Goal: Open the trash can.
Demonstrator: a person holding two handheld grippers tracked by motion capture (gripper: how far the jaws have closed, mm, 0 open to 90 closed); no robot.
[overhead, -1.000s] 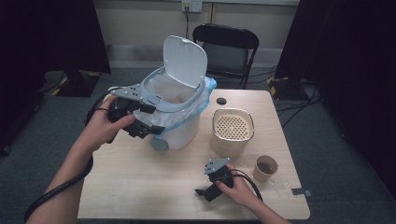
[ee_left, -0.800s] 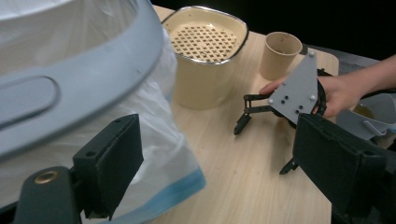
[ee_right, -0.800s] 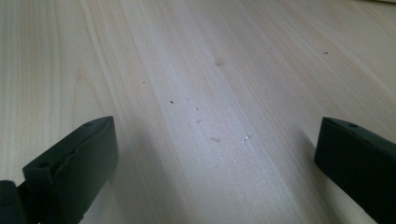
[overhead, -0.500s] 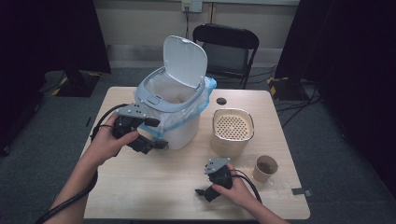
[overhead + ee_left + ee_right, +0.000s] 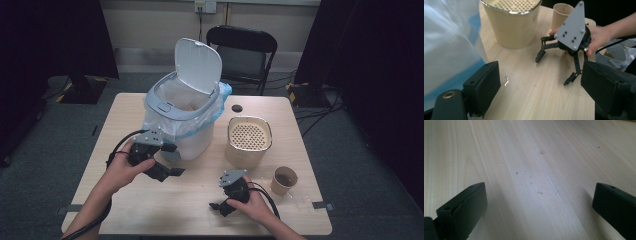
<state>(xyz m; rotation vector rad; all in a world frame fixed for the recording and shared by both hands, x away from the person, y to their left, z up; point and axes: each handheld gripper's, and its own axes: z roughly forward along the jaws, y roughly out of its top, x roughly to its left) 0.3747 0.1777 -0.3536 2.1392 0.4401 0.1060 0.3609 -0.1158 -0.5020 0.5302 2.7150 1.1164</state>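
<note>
Pale wood desk (image 5: 190,200), both tongs spread wide and empty. The left tongs (image 5: 167,160) hover at centre left, just beside the white bin (image 5: 182,107) (lid up, bag fitted). The right tongs (image 5: 218,206) rest low at bottom centre. Best approach the bin slowly, clear of its bag.

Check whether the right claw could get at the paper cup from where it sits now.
Probably yes. The right claw rests open and empty on the table, and the paper cup stands upright on its far side, behind the hand. Bare tabletop lies between them, but the claw points away and would have to turn round.
</note>
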